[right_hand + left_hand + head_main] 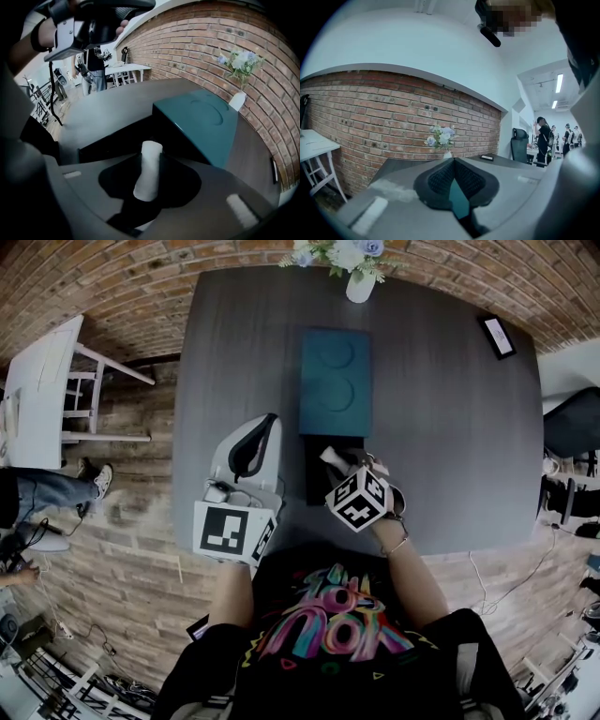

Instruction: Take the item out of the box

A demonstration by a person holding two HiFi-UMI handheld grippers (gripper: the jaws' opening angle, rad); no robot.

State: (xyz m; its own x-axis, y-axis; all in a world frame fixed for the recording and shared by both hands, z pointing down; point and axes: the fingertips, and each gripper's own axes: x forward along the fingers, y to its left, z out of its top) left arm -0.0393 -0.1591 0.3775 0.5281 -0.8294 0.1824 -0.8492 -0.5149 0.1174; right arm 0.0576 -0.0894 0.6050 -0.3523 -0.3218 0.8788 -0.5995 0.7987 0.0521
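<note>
A shallow black box (317,486) lies open near the table's front edge, and its teal lid (335,381) lies flat just beyond it. Over the box, my right gripper (332,459) is shut on a white roll (149,171), which stands up between the pads above the box's (117,140) dark inside, beside the teal lid (201,122). My left gripper (268,424) hovers left of the box, pointing at the far end of the table. Its jaws (453,161) meet at the tips with nothing between them.
A white vase of flowers (359,282) stands at the far edge of the dark table (450,456). A small dark device (497,336) lies at the far right corner. A white table (42,390) stands to the left, a black chair (572,427) to the right. People stand in the background.
</note>
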